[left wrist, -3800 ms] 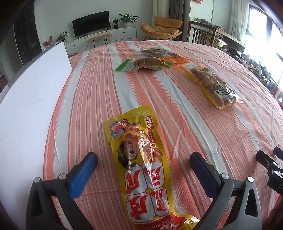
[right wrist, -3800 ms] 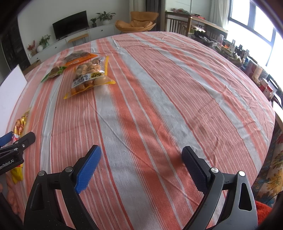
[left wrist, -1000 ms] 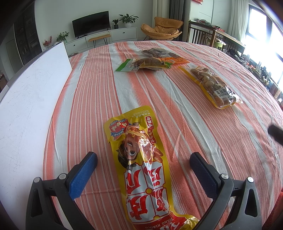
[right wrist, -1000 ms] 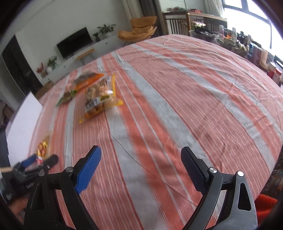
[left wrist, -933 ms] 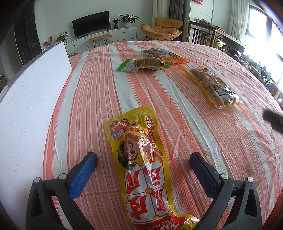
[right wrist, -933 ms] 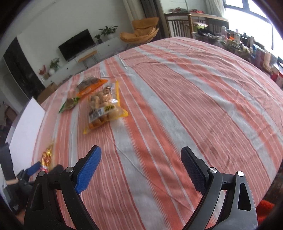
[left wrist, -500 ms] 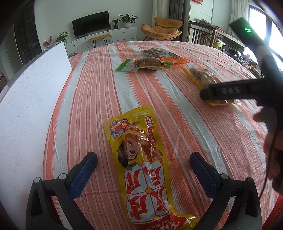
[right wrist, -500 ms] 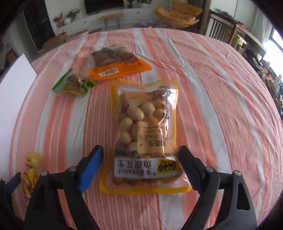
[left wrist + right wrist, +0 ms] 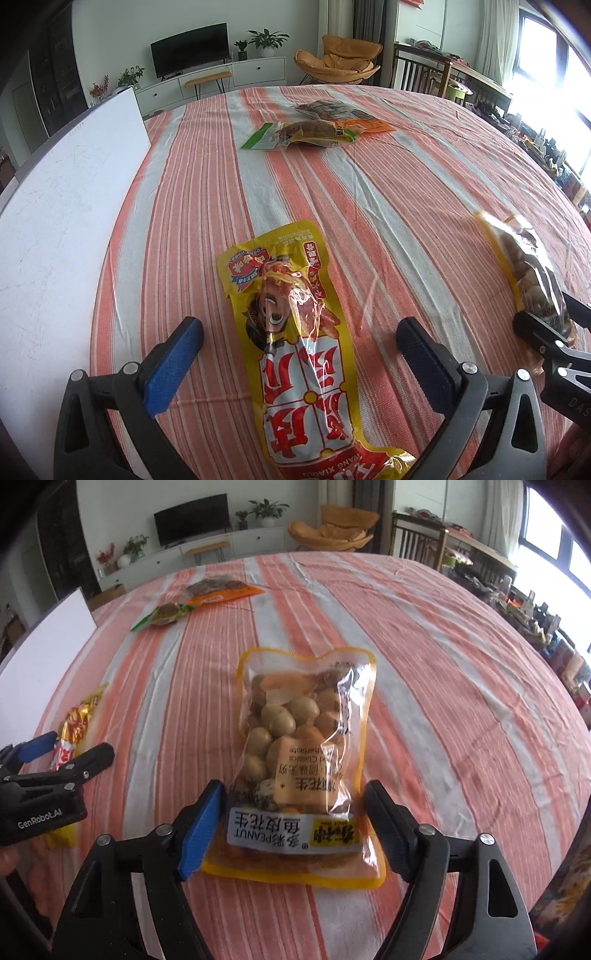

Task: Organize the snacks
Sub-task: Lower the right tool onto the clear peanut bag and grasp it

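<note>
My right gripper is shut on a clear, yellow-edged peanut bag and holds its near end, the bag raised and pulled towards me. The same bag shows at the right of the left wrist view, in the right gripper. My left gripper is open and empty, its fingers either side of a yellow and red snack packet lying flat on the striped tablecloth. That packet and the left gripper show at the left of the right wrist view.
A green-ended packet and an orange packet lie at the far side of the table. A white board lies along the left edge. Chairs and cluttered shelves stand beyond the table's right edge.
My right gripper reached out over the peanut bag, closed on its near end and drew it back towards me. My left gripper and the yellow packet have not moved.
</note>
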### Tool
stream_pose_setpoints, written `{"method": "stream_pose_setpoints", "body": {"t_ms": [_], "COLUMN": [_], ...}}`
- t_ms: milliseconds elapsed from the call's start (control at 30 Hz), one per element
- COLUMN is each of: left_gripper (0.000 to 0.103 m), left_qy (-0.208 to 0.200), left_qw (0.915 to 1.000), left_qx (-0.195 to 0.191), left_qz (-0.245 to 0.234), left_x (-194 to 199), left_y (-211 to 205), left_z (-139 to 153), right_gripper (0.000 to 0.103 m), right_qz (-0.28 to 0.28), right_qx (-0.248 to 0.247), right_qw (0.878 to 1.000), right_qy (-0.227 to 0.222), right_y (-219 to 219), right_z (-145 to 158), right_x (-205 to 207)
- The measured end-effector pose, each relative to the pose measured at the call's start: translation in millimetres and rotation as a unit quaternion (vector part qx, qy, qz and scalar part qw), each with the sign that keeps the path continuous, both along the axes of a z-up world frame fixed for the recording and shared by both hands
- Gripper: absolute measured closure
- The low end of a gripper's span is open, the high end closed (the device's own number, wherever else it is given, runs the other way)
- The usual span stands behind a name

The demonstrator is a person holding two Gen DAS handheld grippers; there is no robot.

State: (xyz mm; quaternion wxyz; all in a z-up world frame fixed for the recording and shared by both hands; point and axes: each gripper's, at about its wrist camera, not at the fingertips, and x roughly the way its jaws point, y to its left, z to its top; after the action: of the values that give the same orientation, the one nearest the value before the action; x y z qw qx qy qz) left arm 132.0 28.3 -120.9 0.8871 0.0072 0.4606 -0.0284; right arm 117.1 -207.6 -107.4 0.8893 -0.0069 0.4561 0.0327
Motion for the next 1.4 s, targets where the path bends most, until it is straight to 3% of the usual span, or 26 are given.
{"method": "stream_pose_setpoints", "body": {"t_ms": [1400], "left_gripper": [0.0], "left_qy": [0.0], "left_qw": [1.0], "left_qx": [0.0], "left_qz": [0.0], "left_x": [0.2], "left_y": [0.2], "left_z": [-0.7], "right_gripper": [0.013], "right_qz": [-0.005], "right_qx": [-0.004], "right_qw": [1.0], "right_qy": [-0.004], "right_y": [2.8], "right_z": [-4.2], "right_x": [5.5]}}
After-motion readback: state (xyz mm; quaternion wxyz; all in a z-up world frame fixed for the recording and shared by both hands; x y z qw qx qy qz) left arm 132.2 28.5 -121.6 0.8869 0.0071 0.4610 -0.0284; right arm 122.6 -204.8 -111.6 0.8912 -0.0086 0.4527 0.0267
